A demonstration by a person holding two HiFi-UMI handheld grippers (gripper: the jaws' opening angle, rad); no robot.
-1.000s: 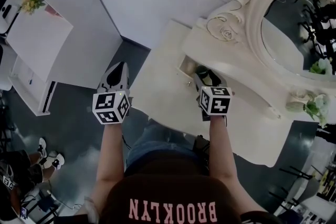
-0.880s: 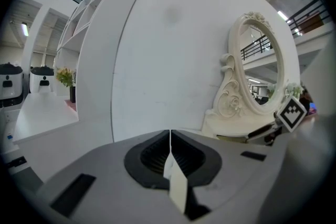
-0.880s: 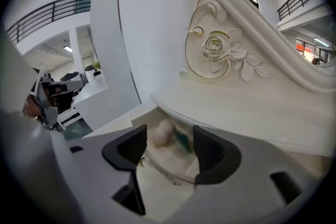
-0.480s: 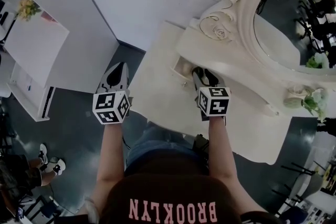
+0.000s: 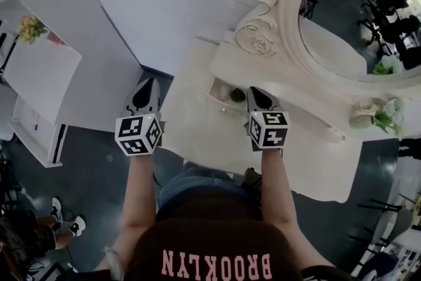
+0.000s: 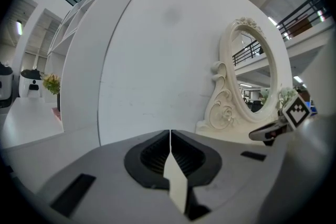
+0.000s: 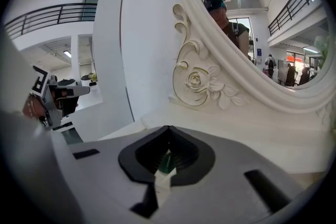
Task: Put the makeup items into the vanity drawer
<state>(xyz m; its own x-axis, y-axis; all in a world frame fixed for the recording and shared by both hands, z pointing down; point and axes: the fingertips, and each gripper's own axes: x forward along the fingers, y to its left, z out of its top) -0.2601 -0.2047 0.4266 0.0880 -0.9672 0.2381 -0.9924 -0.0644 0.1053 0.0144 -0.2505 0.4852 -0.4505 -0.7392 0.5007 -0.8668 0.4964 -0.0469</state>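
Green item [image 5: 237,95] sits in drawer [image 5: 219,101] beside right tool [image 5: 255,91], jaws just closed empty.

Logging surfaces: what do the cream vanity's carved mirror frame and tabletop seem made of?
Cream carved mirror frame: probably painted wood or moulded resin, satin; rose relief, soft sheen. Cream vanity tabletop: likely painted wood, smooth matte; flat, no grain visible.

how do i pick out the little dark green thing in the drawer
Start at the cream vanity table with the big oval carved-frame mirror. Just below the mirror's carved rose a small drawer stands open. The dark green round item lies in it, the only dark thing inside that pale drawer.
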